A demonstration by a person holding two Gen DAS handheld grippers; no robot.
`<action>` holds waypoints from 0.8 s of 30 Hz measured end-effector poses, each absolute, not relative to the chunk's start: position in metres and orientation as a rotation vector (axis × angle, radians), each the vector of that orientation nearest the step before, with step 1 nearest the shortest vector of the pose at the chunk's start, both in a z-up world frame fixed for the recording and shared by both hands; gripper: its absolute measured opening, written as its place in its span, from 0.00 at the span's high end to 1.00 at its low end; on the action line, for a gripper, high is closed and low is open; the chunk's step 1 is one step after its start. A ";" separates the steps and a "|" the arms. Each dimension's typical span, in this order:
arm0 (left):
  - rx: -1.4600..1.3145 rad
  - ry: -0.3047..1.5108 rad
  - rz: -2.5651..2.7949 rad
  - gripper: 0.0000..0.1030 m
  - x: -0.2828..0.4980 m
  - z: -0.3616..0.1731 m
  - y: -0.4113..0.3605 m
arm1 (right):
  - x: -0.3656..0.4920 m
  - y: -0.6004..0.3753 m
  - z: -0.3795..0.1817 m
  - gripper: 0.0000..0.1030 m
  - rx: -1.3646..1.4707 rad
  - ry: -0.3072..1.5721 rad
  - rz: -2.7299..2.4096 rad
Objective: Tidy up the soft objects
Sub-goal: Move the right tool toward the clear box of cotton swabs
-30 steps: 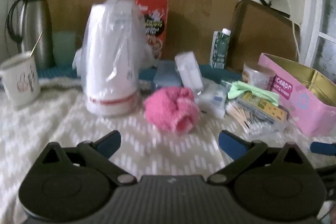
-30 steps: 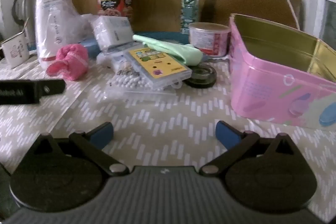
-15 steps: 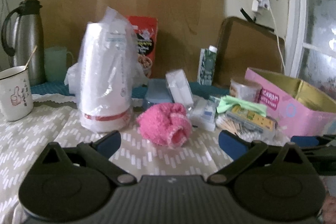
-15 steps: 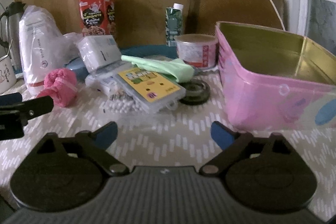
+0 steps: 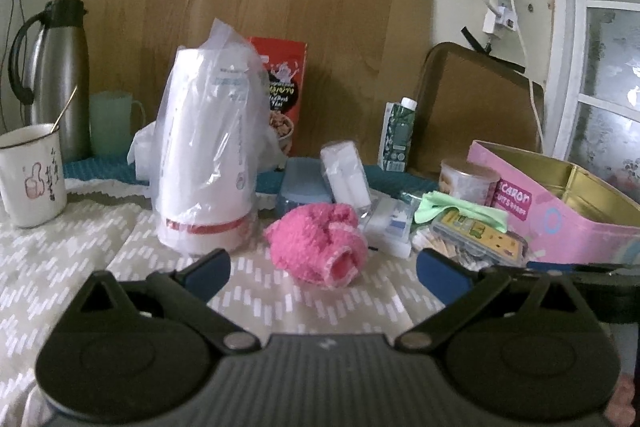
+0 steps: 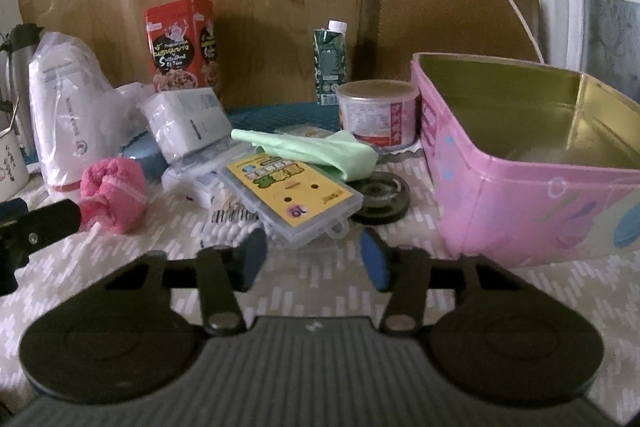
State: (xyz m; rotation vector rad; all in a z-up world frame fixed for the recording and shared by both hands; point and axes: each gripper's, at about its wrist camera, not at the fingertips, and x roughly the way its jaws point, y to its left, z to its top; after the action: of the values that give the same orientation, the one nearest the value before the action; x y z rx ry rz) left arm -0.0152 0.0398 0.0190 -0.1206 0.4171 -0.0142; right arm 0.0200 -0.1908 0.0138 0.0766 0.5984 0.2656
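Note:
A fluffy pink sock roll (image 5: 318, 243) lies on the patterned tablecloth, just beyond my left gripper (image 5: 324, 271), which is open with nothing between its fingers. In the right wrist view the same pink roll (image 6: 114, 197) sits at the left, and a folded green cloth (image 6: 316, 151) drapes over a clear plastic case (image 6: 290, 197). My right gripper (image 6: 314, 257) hovers over the cloth in front of that case; its jaws are closing with nothing between them. An open pink tin (image 6: 532, 163) stands at the right.
A bagged white cup stack (image 5: 206, 163), a mug (image 5: 32, 175), a thermos (image 5: 60, 75), a red snack box (image 6: 182, 47), a green carton (image 6: 330, 61), a lidded tub (image 6: 376, 111) and a black disc (image 6: 380, 197) crowd the table's back half.
My right gripper's fingers have swung inward from wide apart to a narrow gap. Both views have tilted up slightly. The objects on the table have not moved.

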 end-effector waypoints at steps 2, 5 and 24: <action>-0.121 0.432 -0.013 0.00 -0.013 0.018 0.039 | 0.020 -0.189 0.013 0.55 0.073 0.599 0.276; -0.116 0.448 -0.015 0.00 -0.012 0.017 0.038 | 0.021 -0.187 0.012 0.60 0.068 0.606 0.288; -0.185 0.434 -0.020 0.00 -0.012 0.018 0.050 | 0.017 -0.174 0.017 0.60 0.010 0.570 0.334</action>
State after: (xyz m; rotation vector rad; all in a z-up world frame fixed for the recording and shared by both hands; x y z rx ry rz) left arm -0.0122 0.0496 0.0179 -0.1854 0.4336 -0.0203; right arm 0.0171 -0.1735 0.0168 0.0100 0.5705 0.3339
